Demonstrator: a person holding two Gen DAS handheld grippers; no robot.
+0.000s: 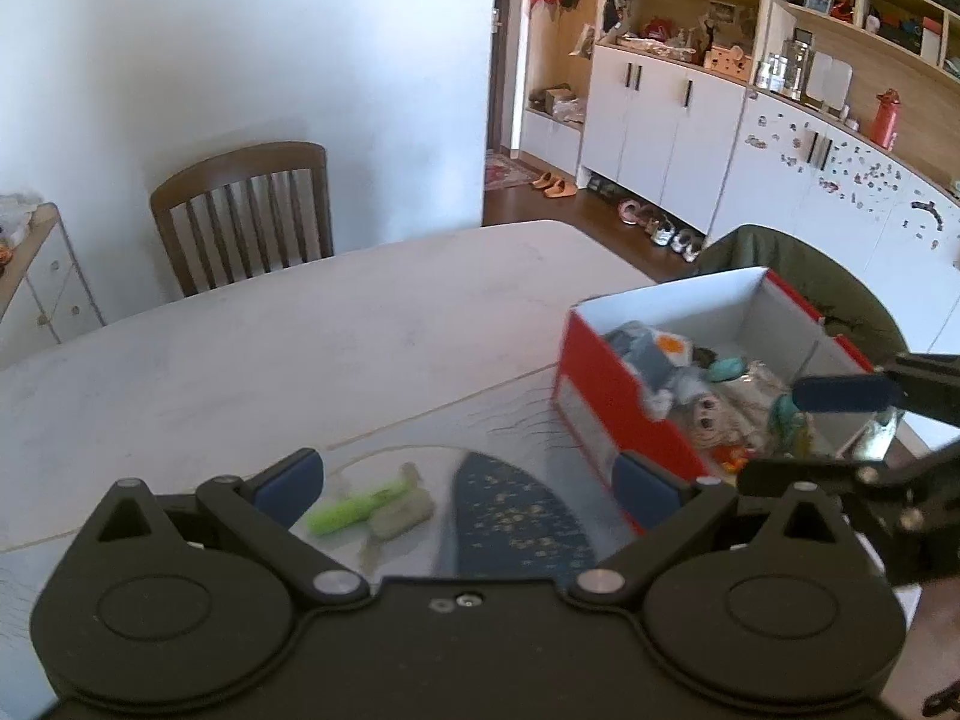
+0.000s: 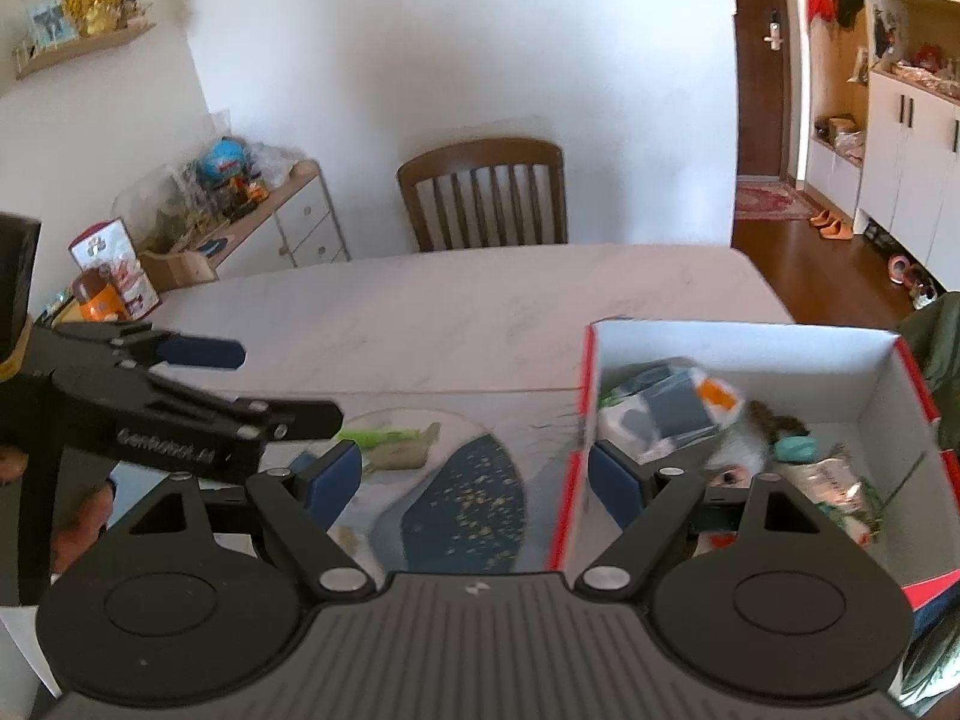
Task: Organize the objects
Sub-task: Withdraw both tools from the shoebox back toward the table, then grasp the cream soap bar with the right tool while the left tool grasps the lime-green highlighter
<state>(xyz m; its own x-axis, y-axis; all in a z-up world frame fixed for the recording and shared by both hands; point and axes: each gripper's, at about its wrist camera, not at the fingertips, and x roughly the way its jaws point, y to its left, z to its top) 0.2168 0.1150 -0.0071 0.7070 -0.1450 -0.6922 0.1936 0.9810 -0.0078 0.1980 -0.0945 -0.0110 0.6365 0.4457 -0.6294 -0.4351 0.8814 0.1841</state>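
I think I am between picks right now. The red box sits on the right side of the table, and it already has toys in it: a grey and orange soft toy, a small doll face, a teal bit and a crinkly packet.

There are 2 things I can see left out of the box. A green stick lies on a round clear mat, touching a pale lumpy thing beside it. A dark blue shape with gold dots is part of the mat's picture, I think, not a toy.

My left gripper has its fingers wide apart and holds nothing. It hangs just above the green stick. My right gripper is wide apart too, and holds nothing. It hangs over the near left wall of the box.

Next I would go for the green stick with the left one. It is thin and lies flat, so I need to come down low, put 1 finger on each side, and squeeze. The pale thing is touching it, so I could bump that by mistake.
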